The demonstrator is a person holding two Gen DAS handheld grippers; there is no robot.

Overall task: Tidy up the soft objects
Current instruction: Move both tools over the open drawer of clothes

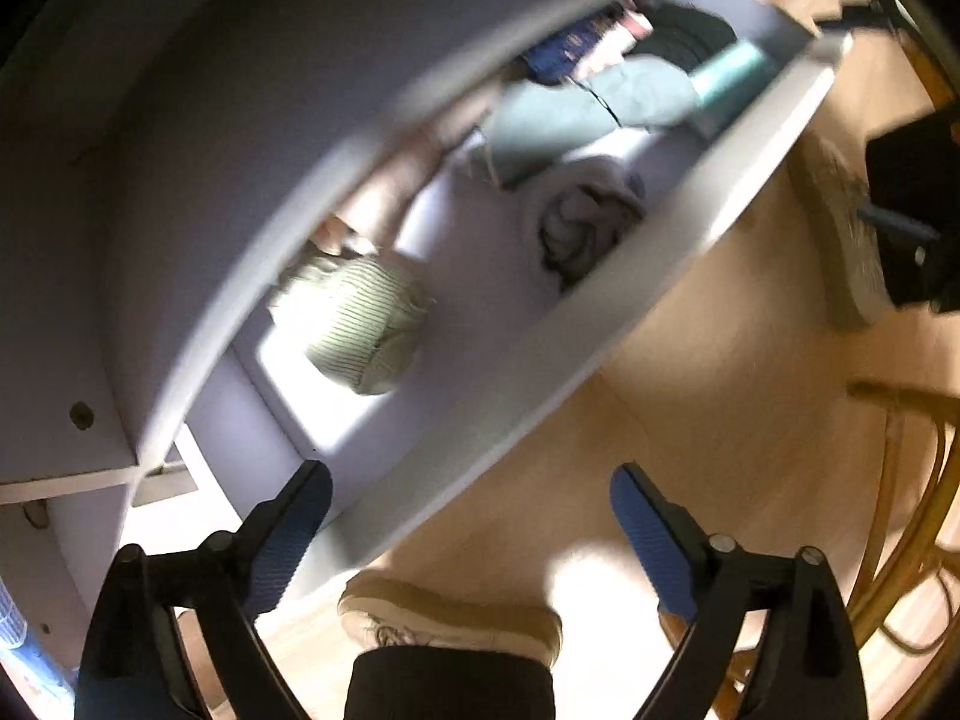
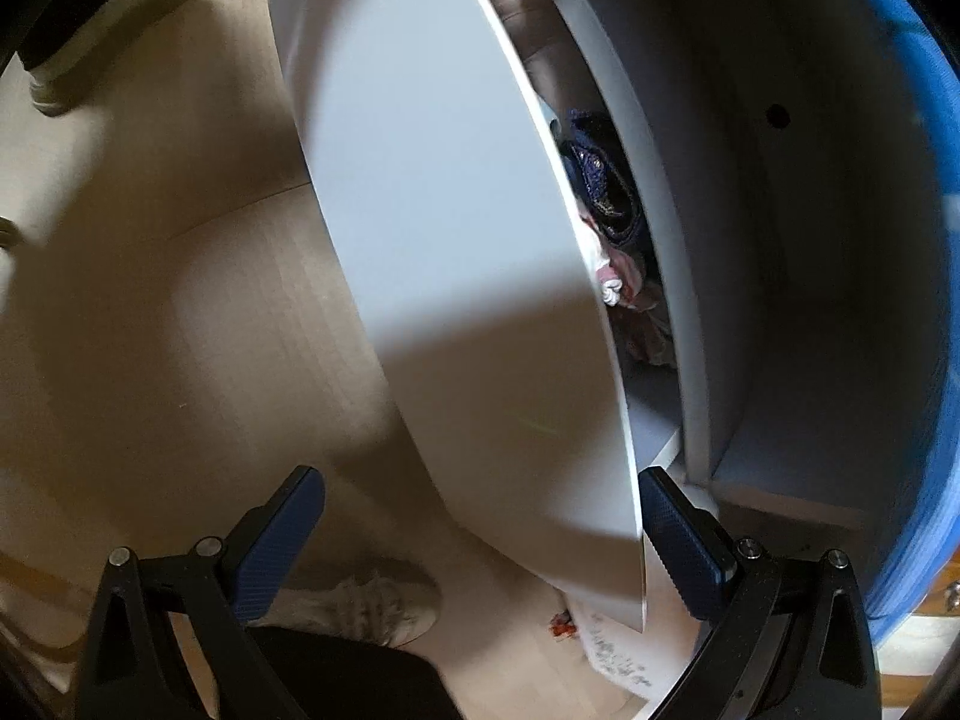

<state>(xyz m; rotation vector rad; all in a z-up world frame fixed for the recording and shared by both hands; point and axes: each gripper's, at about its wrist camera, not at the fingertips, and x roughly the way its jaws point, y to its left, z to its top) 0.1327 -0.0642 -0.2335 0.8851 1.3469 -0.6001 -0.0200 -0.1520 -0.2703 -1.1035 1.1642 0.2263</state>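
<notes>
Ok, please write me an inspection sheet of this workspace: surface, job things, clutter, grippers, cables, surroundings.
Surface: white drawer, pulled open, floor partly bare.
Job's things: striped pale-green knit, grey-white bundle, teal-grey garment and dark clothes lie inside.
Clutter: printed paper on the floor.
Grippers: left gripper open, empty, above the drawer front; right gripper open, drawer front panel between its jaws, contact unclear.
Cables: nothing seen.
Surroundings: wooden floor, rattan frame, person's shoe.
</notes>
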